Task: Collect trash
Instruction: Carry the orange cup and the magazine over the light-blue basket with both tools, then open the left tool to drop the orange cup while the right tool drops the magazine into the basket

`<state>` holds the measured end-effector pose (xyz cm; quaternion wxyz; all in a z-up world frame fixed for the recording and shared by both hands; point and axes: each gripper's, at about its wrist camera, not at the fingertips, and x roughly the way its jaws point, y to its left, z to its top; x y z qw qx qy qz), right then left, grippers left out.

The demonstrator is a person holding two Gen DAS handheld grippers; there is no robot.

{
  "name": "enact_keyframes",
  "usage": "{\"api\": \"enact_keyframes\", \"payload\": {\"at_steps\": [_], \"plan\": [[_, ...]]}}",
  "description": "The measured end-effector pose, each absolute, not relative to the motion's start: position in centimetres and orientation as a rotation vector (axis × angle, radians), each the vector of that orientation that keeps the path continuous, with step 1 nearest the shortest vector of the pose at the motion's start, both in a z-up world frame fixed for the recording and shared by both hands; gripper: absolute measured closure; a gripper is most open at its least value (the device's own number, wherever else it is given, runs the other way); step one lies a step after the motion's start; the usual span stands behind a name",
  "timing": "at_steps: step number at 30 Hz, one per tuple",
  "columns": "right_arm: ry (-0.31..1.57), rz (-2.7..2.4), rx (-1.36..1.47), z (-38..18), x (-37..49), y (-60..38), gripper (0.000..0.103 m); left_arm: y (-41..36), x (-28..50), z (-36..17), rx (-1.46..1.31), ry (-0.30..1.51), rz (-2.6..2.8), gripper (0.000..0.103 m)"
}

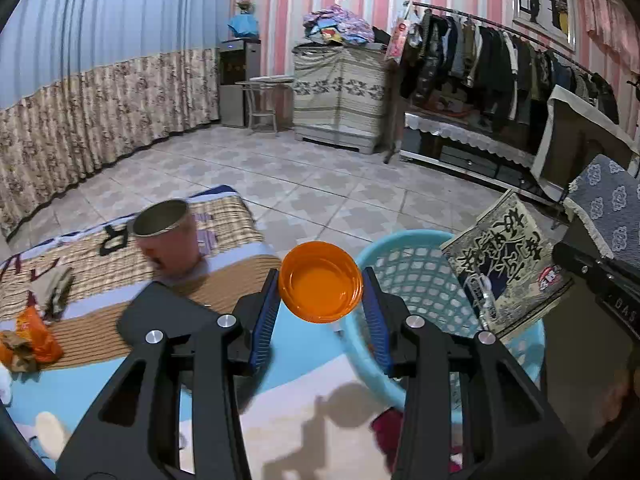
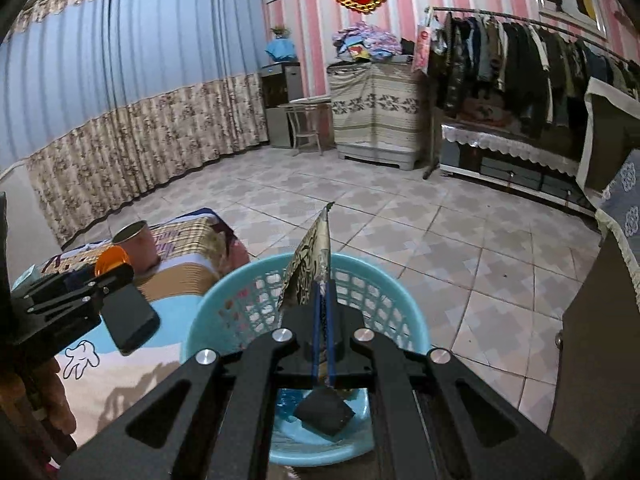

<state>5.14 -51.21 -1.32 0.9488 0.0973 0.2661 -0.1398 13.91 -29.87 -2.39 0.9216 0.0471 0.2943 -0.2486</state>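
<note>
My left gripper (image 1: pixel 322 280) is shut on an orange plastic lid (image 1: pixel 320 282) and holds it beside the left rim of a light blue mesh basket (image 1: pixel 404 268). My right gripper (image 2: pixel 322 292) is shut on a patterned snack wrapper (image 2: pixel 310 264), held upright over the basket (image 2: pixel 248 280). The wrapper also shows at the right of the left wrist view (image 1: pixel 504 264). The left gripper with the lid (image 2: pixel 112 262) shows at the left of the right wrist view. A dark flat piece (image 2: pixel 324 410) lies in the basket's bottom.
A pink metal cup (image 1: pixel 168 236) stands on the bed's striped mat (image 1: pixel 224 216). A black phone (image 2: pixel 130 320) lies on the blue blanket. Orange crumpled wrappers (image 1: pixel 28 342) lie at the left. A dark cabinet (image 2: pixel 596 344) stands at the right of the tiled floor.
</note>
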Motion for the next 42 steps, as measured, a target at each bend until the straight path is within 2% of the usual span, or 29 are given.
{"api": "enact_keyframes", "payload": {"at_steps": [16,17,20,25,31,42], "plan": [[0.557,-0.31,0.218,-2.7,5.6,-52.7,0.1,-36.6,14.2,-4.1,0.144,0.63,-0.626,0.062],[0.558,-0.312,0.221,-2.8,5.6,-52.9,0.1,-36.9,14.2,-4.2,0.147,0.634,-0.633,0.06],[0.561,-0.318,0.229,-3.2,5.3,-53.2,0.1,-36.8,14.1,-3.9,0.151,0.621,-0.617,0.039],[0.571,-0.322,0.242,-3.8,5.3,-53.4,0.1,-35.6,14.2,-3.5,0.145,0.607,-0.573,0.02],[0.581,-0.315,0.251,-4.2,5.7,-53.1,0.1,-33.2,14.7,-3.0,0.13,0.593,-0.508,0.009],[0.651,-0.337,0.238,-6.1,7.6,-51.5,0.099,-30.1,14.1,-2.9,0.165,0.554,-0.415,0.006]]}}
